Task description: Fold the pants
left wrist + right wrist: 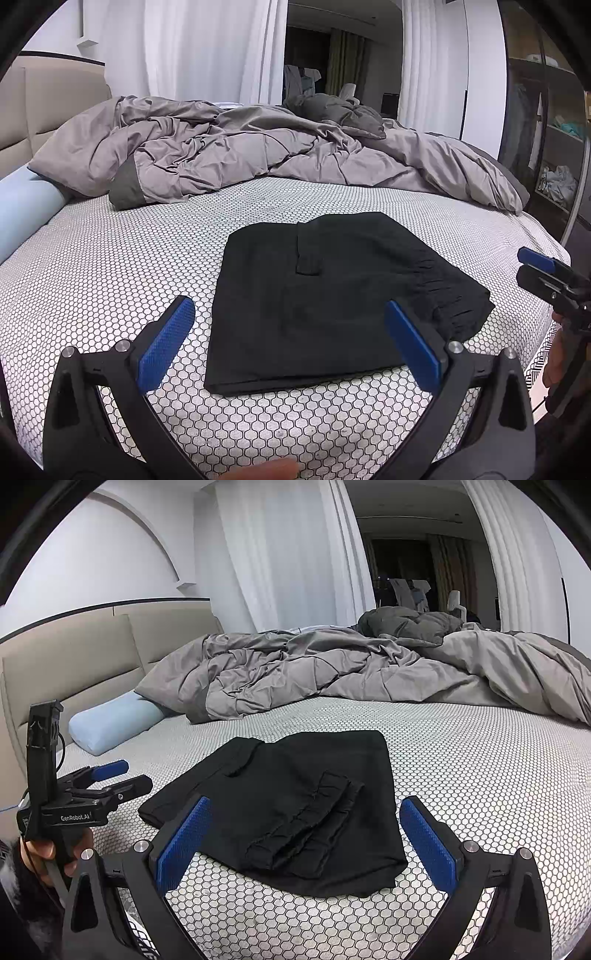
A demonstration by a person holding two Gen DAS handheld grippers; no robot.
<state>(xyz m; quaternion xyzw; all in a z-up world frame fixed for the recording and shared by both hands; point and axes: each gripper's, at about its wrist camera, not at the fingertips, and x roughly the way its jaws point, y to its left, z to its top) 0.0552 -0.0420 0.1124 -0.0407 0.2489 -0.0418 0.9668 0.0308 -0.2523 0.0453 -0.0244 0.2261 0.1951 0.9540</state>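
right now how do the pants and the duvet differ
The pants are black; the duvet is grey. The pants lie folded into a flat, compact rectangle; the duvet is crumpled in a loose heap. The pants sit near the front edge, by both open grippers; the duvet is bunched along the far side. The duvet is much the bigger. Both rest on the honeycomb-patterned sheet.

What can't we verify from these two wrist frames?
- Underside layers of the folded black pants: hidden by the top layer, both views.
- Left tongs handle and hand: cut off by the bottom edge, left wrist view.
- Right tongs handle: cut off by the bottom edge, right wrist view.
- Anything under the grey duvet: covered.
- Dark room past the white curtains: too dim and small.
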